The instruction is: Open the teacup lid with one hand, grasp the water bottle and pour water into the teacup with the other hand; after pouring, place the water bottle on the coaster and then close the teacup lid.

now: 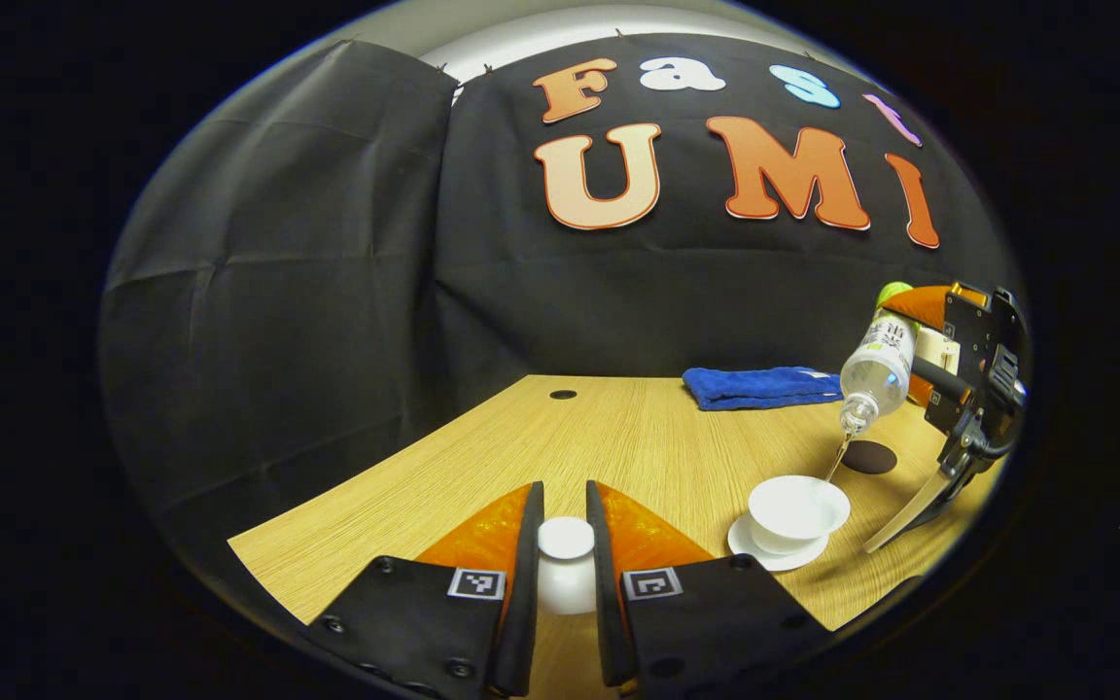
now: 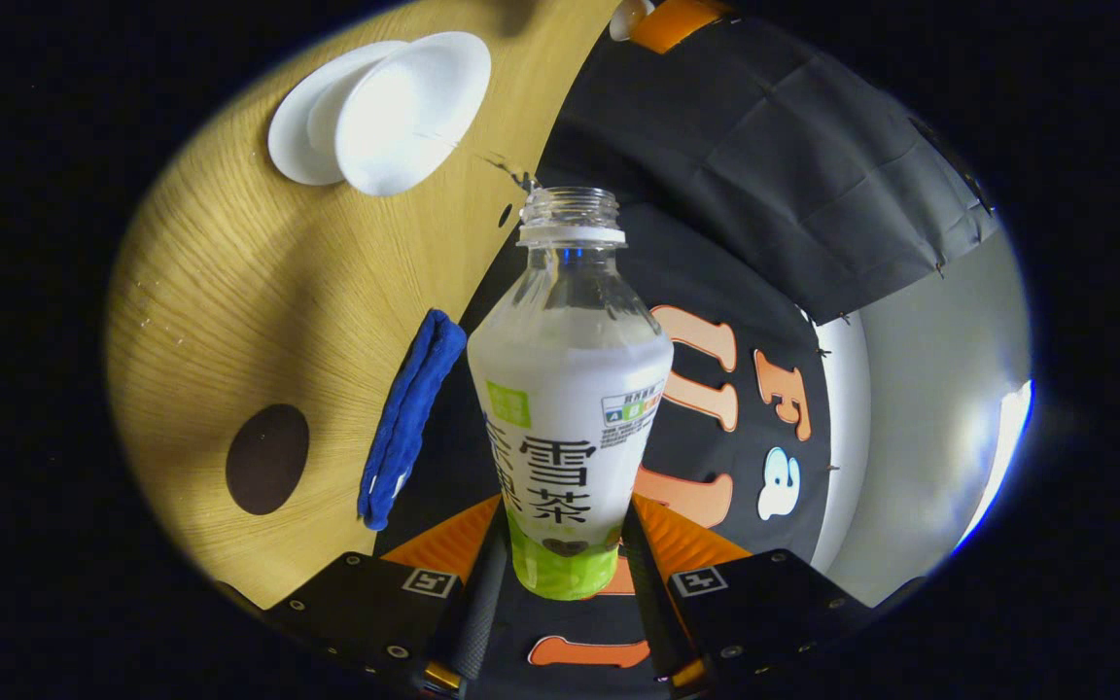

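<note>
In the left gripper view, the left tool is sitting at 6 o'clock with its two fingers pressing in on the white teacup lid, one on each side, so it is clenched on the lid and holding it above the wooden counter. Out at 4 o'clock the white teacup is standing uncovered on its white saucer. Above it, at about 3 o'clock, the right tool is gripping the water bottle, which is tilting neck-down toward the cup, and a thin stream of water is running from its mouth toward the cup's rim. The dark round coaster is lying bare on the counter just beyond the cup, under the bottle. A folded blue cloth is resting at the back edge of the counter near 2 o'clock.

In the right gripper view (rolled over sideways with the pour), the right tool is closing both fingers on the lower part of the water bottle, whose open, capless mouth is pointing toward 12 o'clock. The teacup on its saucer is showing at 11 o'clock, with a fine thread of water crossing between bottle mouth and cup. The coaster is sitting at 8 o'clock on the counter, and the blue cloth is lying just beside the bottle's left flank.
</note>
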`<state>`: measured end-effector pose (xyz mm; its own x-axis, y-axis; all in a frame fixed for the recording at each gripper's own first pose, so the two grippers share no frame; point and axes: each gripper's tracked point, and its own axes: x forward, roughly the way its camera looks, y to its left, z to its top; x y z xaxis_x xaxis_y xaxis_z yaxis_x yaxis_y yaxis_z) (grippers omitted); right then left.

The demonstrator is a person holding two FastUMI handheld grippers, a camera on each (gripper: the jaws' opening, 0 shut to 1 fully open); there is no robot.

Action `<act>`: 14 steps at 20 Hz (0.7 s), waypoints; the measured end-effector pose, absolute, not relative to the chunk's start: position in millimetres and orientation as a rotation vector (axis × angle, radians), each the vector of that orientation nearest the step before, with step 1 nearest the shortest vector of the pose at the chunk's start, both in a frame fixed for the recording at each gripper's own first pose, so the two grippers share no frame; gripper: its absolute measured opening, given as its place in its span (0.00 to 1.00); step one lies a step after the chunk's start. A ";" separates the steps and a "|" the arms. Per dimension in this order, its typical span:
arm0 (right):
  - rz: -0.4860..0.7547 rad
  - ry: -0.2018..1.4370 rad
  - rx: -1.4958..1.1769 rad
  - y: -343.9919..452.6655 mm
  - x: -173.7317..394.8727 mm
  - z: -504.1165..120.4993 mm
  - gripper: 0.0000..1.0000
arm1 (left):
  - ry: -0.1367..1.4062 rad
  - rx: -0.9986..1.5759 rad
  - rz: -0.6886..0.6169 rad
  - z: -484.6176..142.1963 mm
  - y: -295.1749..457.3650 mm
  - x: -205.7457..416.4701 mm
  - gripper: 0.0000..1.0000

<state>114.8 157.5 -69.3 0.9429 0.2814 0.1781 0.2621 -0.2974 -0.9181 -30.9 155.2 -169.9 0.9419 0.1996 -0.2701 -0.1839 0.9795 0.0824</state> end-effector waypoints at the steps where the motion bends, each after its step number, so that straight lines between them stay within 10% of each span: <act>1: 0.014 -0.409 -1.895 159.4 115.4 -64.7 0.65 | 0.283 0.058 0.197 -171.1 156.2 -31.4 0.30; 14: 0.029 -0.474 -2.006 159.8 118.4 -50.1 0.65 | 0.297 0.059 0.211 -177.2 166.5 -33.6 0.30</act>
<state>118.4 159.8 -50.1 0.9218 0.3419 0.1829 0.3171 -0.3931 -0.8631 -33.6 166.5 -177.2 0.9344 0.2146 -0.2844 -0.1973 0.9763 0.0884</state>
